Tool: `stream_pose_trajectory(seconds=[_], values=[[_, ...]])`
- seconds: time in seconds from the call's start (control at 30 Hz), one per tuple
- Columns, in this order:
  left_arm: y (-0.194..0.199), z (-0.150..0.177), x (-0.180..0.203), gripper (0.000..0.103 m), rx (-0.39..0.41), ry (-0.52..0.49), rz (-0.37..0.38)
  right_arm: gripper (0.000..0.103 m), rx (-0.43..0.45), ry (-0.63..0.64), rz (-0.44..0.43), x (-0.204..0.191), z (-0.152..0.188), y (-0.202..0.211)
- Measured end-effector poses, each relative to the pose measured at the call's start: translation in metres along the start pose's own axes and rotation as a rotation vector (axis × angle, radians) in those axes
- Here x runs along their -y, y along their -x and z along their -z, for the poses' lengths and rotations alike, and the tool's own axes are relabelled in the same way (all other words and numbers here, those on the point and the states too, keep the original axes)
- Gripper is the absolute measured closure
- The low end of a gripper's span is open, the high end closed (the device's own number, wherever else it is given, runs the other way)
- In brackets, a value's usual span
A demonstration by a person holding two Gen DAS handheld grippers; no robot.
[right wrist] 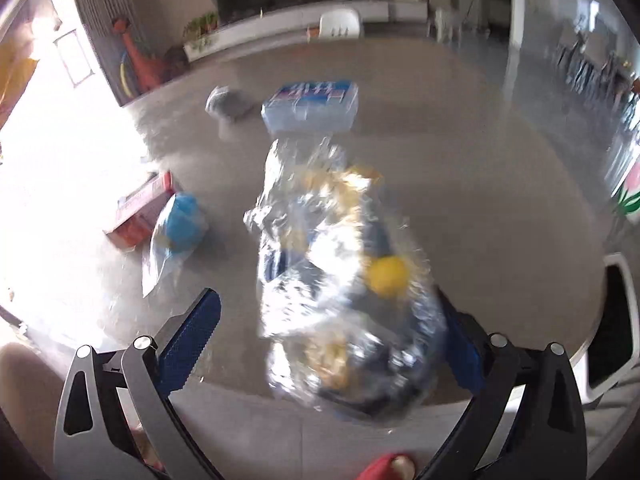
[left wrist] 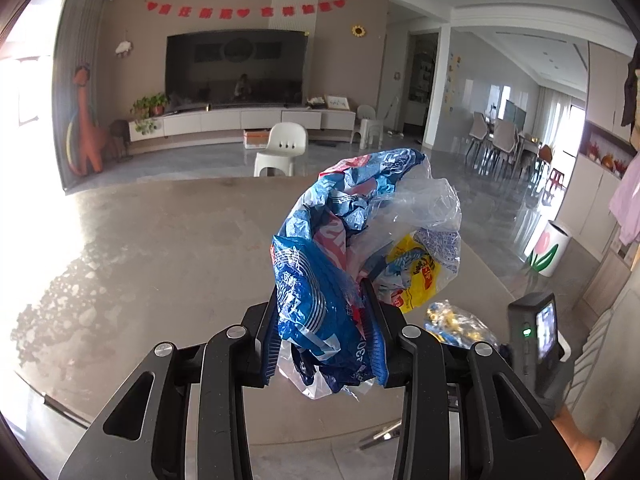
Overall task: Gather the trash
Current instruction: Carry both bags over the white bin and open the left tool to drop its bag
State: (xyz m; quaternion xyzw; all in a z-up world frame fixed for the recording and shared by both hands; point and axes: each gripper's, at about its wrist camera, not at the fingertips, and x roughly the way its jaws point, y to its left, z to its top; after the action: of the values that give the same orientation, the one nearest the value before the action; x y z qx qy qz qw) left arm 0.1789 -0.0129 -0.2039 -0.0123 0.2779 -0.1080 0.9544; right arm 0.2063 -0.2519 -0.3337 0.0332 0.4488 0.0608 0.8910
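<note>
My left gripper [left wrist: 322,320] is shut on a crumpled bundle of blue, red and clear plastic bags [left wrist: 344,248], held above the grey table [left wrist: 160,248]. A clear crinkly wrapper [right wrist: 340,280] with yellow and blue inside sits between the wide-apart jaws of my right gripper [right wrist: 326,324], which is open. The wrapper lies close to the right pad [right wrist: 460,348] and well off the left one. It is blurred, so I cannot tell whether it rests on the table. In the left wrist view the same wrapper [left wrist: 456,320] shows beside the right gripper's body [left wrist: 536,336].
Further back on the table are a blue tissue pack [right wrist: 310,108], a grey crumpled wad [right wrist: 228,104], a red box [right wrist: 140,208] and a clear bag with something blue in it [right wrist: 176,228]. A white bin with a painted tulip [left wrist: 548,248] stands on the floor to the right.
</note>
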Motion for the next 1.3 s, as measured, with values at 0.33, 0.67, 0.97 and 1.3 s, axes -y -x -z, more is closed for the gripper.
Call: stream_pose_trajectory(seconds=[0.33,0.67,0.97,1.3], values=[[0.011,-0.004,0.004,0.067,0.001,-0.033,-0.003,0.003,0.009,0.070,0.068,-0.012,0.004,-0.005],[0.015,-0.008,0.002,0.066,0.006,-0.055,-0.001,0.089,0.096,0.031,0.013,-0.009,-0.005,0.020],[0.017,-0.014,0.026,0.066,0.032,-0.107,0.027,0.090,0.311,-0.035,0.028,0.021,-0.013,0.106],[-0.024,-0.001,0.138,0.066,-0.022,-0.192,0.190,0.090,0.474,-0.073,0.153,0.122,0.001,0.195]])
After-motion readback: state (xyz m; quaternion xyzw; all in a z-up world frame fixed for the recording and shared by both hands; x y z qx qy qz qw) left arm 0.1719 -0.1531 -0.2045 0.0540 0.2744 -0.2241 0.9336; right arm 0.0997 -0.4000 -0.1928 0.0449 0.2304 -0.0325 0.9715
